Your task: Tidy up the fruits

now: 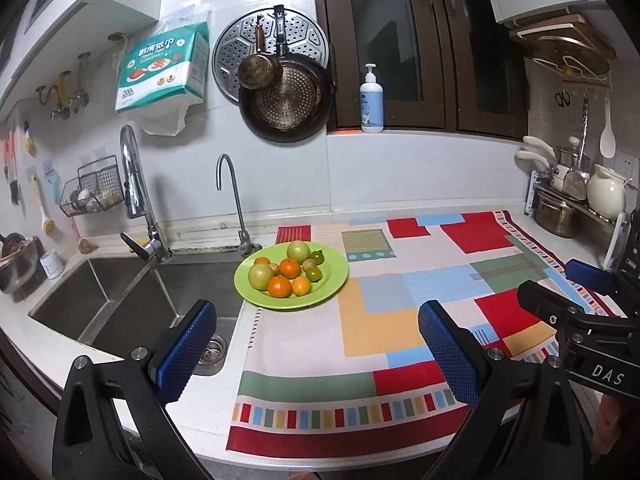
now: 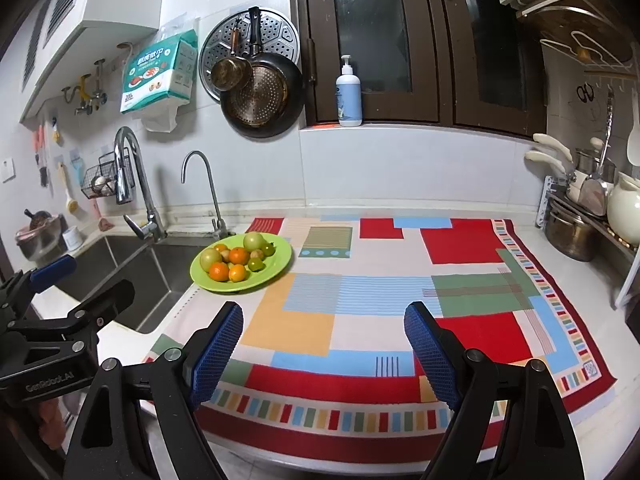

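Fruits (image 1: 289, 272), oranges with pale green and small dark green pieces, lie heaped on a green plate (image 1: 334, 276) at the cloth's (image 1: 376, 332) far-left corner, beside the sink (image 1: 120, 296). From my left gripper (image 1: 316, 346) the plate sits at about 12 o'clock, well apart; its blue-padded fingers (image 1: 188, 344) are spread wide, holding nothing, levelled above the cloth's near edge. My right gripper (image 2: 324, 346) hovers likewise, jaws parted and empty, the plate at about 11 o'clock. Each gripper shows at the other view's edge, side by side.
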The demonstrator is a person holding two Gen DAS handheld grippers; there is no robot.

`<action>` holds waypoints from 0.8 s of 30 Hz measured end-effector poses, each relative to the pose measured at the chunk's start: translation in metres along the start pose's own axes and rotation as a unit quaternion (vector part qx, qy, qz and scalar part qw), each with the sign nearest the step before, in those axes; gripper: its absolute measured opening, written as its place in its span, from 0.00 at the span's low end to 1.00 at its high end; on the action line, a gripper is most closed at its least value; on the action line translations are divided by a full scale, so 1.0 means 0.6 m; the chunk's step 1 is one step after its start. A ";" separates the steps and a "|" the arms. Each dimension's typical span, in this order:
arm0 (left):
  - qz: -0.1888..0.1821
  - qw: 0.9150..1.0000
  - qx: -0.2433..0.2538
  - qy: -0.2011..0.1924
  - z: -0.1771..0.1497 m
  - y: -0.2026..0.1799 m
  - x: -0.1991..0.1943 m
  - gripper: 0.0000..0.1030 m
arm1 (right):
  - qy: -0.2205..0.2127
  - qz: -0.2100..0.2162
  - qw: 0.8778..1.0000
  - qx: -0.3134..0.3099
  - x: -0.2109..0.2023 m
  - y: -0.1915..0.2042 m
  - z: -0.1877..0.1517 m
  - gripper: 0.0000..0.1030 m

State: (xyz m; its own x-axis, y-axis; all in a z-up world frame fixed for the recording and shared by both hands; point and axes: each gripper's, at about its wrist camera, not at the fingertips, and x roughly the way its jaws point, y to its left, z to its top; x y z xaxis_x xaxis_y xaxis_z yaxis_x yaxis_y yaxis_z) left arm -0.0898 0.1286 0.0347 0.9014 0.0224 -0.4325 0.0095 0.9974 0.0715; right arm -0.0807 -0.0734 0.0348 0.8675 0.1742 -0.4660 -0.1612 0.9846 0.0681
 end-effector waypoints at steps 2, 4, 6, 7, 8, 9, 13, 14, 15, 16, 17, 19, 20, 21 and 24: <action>0.002 1.000 -0.001 0.001 0.000 -0.001 -0.002 1.00 | 0.000 0.000 1.000 0.000 -0.002 -0.001 -0.002 0.81; 0.005 1.000 0.000 0.000 -0.001 -0.003 -0.005 1.00 | 0.000 0.000 1.000 0.000 -0.002 -0.001 -0.002 0.81; 0.005 1.000 0.000 0.000 0.000 -0.005 -0.007 1.00 | -0.001 -0.001 1.000 0.000 -0.003 -0.002 -0.003 0.81; 0.005 1.000 0.000 0.000 -0.001 -0.005 -0.007 1.00 | -0.001 -0.001 1.000 0.000 -0.005 -0.002 -0.005 0.81; 0.004 1.000 -0.001 0.000 -0.001 -0.005 -0.008 1.00 | -0.002 0.000 1.000 0.001 -0.007 -0.004 -0.007 0.81; 0.005 1.000 -0.001 0.000 -0.001 -0.005 -0.008 1.00 | -0.002 0.000 1.000 0.001 -0.009 -0.004 -0.008 0.81; 0.001 1.000 0.001 -0.001 -0.003 -0.010 -0.010 1.00 | -0.002 0.002 1.000 0.001 -0.011 -0.007 -0.010 0.81; -0.001 1.000 0.001 -0.001 -0.004 -0.012 -0.011 1.00 | -0.002 0.002 1.000 0.002 -0.011 -0.007 -0.010 0.81; -0.002 1.000 0.001 -0.001 -0.004 -0.014 -0.011 1.00 | -0.001 0.003 1.000 0.002 -0.012 -0.008 -0.011 0.81; -0.004 1.000 0.000 0.000 -0.003 -0.016 -0.011 1.00 | -0.001 0.003 1.000 0.002 -0.011 -0.008 -0.009 0.81; -0.007 1.000 -0.001 0.000 -0.003 -0.016 -0.011 1.00 | -0.001 0.003 1.000 0.003 -0.012 -0.009 -0.010 0.81; -0.011 1.000 -0.002 0.000 -0.002 -0.020 -0.010 1.00 | -0.001 0.002 1.000 0.003 -0.012 -0.011 -0.010 0.81; -0.012 1.000 -0.001 0.000 -0.001 -0.022 -0.010 1.00 | 0.000 0.002 1.000 0.003 -0.012 -0.012 -0.011 0.81; -0.014 1.000 0.000 0.000 0.000 -0.024 -0.009 1.00 | 0.001 0.002 1.000 0.005 -0.012 -0.014 -0.012 0.81; -0.013 1.000 0.001 0.001 0.001 -0.029 -0.006 1.00 | 0.005 0.000 1.000 0.008 -0.009 -0.022 -0.013 0.81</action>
State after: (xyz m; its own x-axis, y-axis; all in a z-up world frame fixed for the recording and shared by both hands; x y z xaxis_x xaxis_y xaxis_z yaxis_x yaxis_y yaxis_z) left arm -0.0929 0.1110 0.0355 0.8998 -0.0035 -0.4363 0.0340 0.9975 0.0623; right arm -0.0870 -0.0872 0.0294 0.8630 0.1748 -0.4740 -0.1546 0.9846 0.0817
